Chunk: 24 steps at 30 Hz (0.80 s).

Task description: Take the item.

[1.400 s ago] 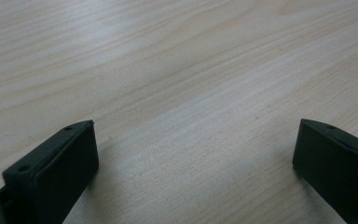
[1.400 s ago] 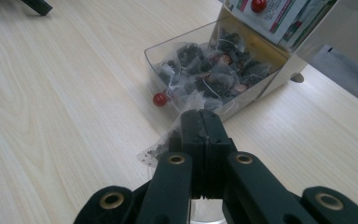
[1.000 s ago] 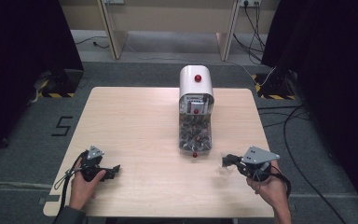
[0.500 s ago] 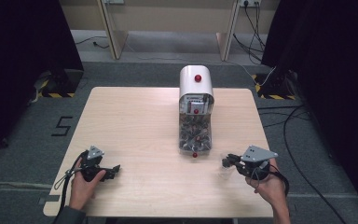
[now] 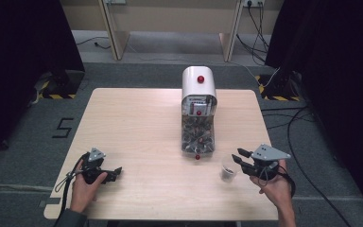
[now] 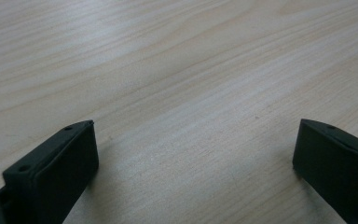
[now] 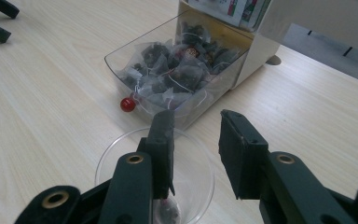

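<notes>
A clear cup (image 5: 227, 168) with a dark tea bag (image 7: 167, 211) inside stands near the table's (image 5: 137, 123) front right corner, just in front of the open drawer (image 5: 197, 136) of the white dispenser (image 5: 198, 84). The right gripper (image 5: 238, 160) sits beside the cup; its jaws have just been opening, parted at the rim without pressing it. The left gripper (image 5: 116, 172) rests near the front left corner, jaws spread wide, holding nothing.

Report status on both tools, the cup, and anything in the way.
Left tool open, idle on table. Right tool has just been opening over cup; tea bag inside. Drawer ahead, path clear.
</notes>
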Available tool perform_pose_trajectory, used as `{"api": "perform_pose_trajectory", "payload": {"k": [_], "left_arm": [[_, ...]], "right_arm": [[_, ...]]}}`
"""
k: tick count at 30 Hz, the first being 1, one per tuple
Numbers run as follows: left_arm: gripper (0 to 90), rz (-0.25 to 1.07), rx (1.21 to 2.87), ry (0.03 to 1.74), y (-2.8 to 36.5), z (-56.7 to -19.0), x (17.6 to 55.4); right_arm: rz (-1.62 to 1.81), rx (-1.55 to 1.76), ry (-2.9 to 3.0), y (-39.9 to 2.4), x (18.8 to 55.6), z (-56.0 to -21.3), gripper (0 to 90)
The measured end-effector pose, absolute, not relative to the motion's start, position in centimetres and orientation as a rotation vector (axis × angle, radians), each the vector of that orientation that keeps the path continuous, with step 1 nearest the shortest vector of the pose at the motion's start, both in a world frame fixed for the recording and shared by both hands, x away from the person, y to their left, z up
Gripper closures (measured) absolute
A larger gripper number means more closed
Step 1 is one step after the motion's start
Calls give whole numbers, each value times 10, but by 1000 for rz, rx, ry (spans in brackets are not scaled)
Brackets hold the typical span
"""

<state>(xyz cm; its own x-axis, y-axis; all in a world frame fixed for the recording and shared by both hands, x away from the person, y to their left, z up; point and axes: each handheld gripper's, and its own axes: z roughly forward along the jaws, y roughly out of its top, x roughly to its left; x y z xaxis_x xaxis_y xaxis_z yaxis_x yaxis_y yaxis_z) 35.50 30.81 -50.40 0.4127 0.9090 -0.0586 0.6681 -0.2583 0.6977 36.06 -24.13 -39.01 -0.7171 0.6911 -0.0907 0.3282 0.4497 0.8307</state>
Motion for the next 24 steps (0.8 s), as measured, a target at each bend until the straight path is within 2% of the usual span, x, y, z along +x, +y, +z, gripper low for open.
{"api": "perform_pose_trajectory", "payload": {"k": [4, 14, 24], "left_arm": [[0, 475, 2017, 1334, 308, -504, 355], [0, 475, 2019, 1335, 308, -504, 355], [0, 475, 2019, 1335, 308, -504, 355]], "right_arm": [[1168, 861, 2275, -242, 361, -389, 635], [1165, 928, 2213, -251, 363, -389, 513], [1161, 1004, 2165, -259, 363, -387, 456]]}}
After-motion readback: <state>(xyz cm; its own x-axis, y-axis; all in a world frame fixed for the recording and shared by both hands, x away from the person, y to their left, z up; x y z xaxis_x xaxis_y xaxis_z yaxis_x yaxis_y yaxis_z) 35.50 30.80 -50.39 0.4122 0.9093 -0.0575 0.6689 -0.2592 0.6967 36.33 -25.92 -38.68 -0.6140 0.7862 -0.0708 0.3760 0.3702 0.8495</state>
